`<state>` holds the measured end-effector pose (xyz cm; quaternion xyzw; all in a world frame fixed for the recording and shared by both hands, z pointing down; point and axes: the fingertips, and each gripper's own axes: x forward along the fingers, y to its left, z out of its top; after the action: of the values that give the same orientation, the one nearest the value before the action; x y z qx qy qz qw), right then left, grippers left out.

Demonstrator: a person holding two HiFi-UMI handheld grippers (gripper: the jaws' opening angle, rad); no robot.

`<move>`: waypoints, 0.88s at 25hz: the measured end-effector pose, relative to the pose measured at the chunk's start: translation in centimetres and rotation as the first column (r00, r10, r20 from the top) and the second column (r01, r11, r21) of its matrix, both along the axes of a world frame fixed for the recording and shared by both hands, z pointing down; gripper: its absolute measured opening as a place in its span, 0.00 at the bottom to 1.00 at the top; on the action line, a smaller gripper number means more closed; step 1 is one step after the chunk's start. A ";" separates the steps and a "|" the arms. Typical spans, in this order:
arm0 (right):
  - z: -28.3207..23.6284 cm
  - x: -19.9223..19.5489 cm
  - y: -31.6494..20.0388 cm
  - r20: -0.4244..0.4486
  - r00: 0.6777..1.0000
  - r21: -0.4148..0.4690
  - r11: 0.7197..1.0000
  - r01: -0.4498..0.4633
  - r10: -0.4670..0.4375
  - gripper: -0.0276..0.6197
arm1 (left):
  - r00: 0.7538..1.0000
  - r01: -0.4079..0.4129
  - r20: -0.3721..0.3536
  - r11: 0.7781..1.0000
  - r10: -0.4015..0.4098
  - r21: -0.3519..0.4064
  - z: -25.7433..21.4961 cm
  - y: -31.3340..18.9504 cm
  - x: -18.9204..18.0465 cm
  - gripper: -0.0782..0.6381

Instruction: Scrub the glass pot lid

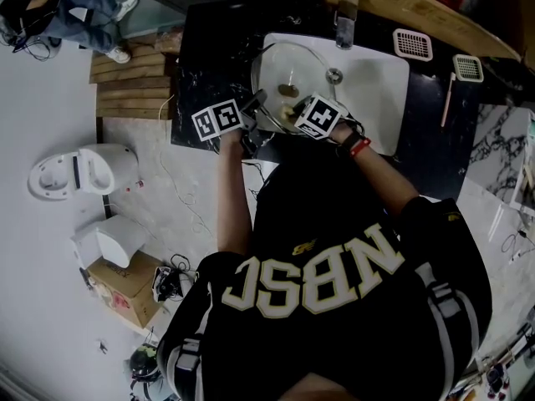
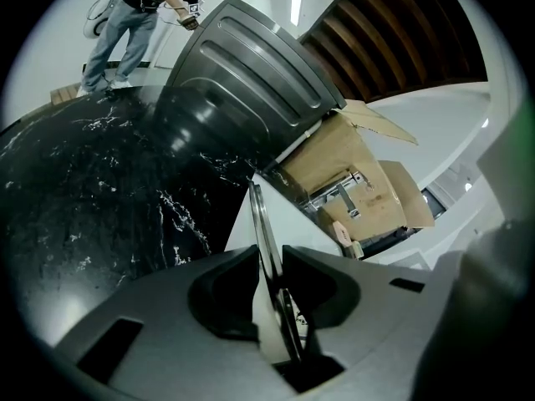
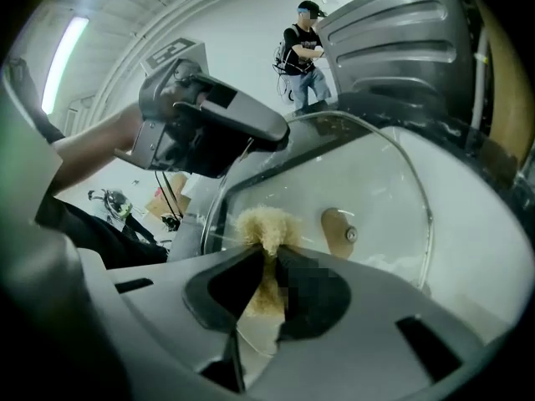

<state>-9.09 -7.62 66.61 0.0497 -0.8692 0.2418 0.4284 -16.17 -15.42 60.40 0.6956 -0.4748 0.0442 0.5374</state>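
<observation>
Head view, starting at the sink's left edge: my left gripper (image 1: 253, 104) is clamped on the thin metal rim of the round glass pot lid (image 1: 294, 67). The lid stands tilted inside the white, rounded-rectangle sink (image 1: 386, 80), which is sunk into a black marbled counter (image 1: 209, 48). Nearer the sink's middle, my right gripper (image 1: 290, 108) is closed on a tan, fibrous scrubber (image 3: 266, 222). Its frayed tuft sits at the clear glass beside the lid's tan knob (image 3: 338, 228); I can't tell whether it touches. A metal drain (image 1: 334, 75) shows in the sink beyond the lid.
</observation>
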 end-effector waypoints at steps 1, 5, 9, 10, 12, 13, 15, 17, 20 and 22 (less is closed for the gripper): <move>-0.3 -0.4 -0.3 0.014 1.000 0.000 1.000 -0.012 0.012 0.14 | 1.000 0.001 -0.001 1.000 -0.001 0.000 0.0 0.0 0.0 0.25; -1.3 -2.0 -2.0 0.069 0.995 0.005 0.997 -0.072 0.072 0.14 | 1.000 0.001 -0.004 1.000 -0.001 -0.002 0.0 0.0 0.0 0.25; -1.4 -3.5 -4.0 0.121 0.983 0.031 0.989 -0.145 0.140 0.14 | 1.000 0.006 -0.007 1.000 -0.006 -0.001 -0.1 0.0 0.0 0.25; -1.3 -3.8 -4.5 0.130 0.980 0.036 0.987 -0.156 0.150 0.14 | 1.000 0.005 -0.007 1.000 -0.005 -0.002 -0.1 0.0 0.0 0.25; -1.1 -4.4 -5.5 0.141 0.977 0.047 0.985 -0.164 0.156 0.14 | 1.000 0.002 -0.005 1.000 -0.002 0.001 -0.2 0.0 0.1 0.25; -1.1 -4.7 -6.1 0.144 0.977 0.053 0.985 -0.166 0.157 0.14 | 1.000 0.000 -0.002 1.000 0.000 0.002 -0.2 0.0 0.1 0.25; -1.3 -5.0 -7.4 0.148 0.974 0.066 0.981 -0.182 0.171 0.14 | 1.000 -0.002 0.002 1.000 0.002 0.004 -0.2 0.0 0.1 0.25; -1.4 -5.2 -9.1 0.147 0.968 0.087 0.973 -0.215 0.201 0.14 | 1.000 -0.003 0.002 1.000 0.003 0.003 -0.2 0.0 0.0 0.25; -0.5 -5.4 -11.3 0.143 0.962 0.115 0.961 -0.250 0.233 0.14 | 1.000 -0.001 -0.004 1.000 0.001 0.000 -0.2 0.0 -0.1 0.25; -0.2 -5.1 -12.7 0.134 0.958 0.140 0.952 -0.273 0.255 0.14 | 1.000 0.002 -0.009 1.000 -0.002 -0.002 -0.2 0.1 -0.1 0.25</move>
<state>-14.24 -20.36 66.39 0.1853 -0.8942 0.2300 0.3365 -16.24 -15.34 60.18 0.6948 -0.4728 0.0408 0.5404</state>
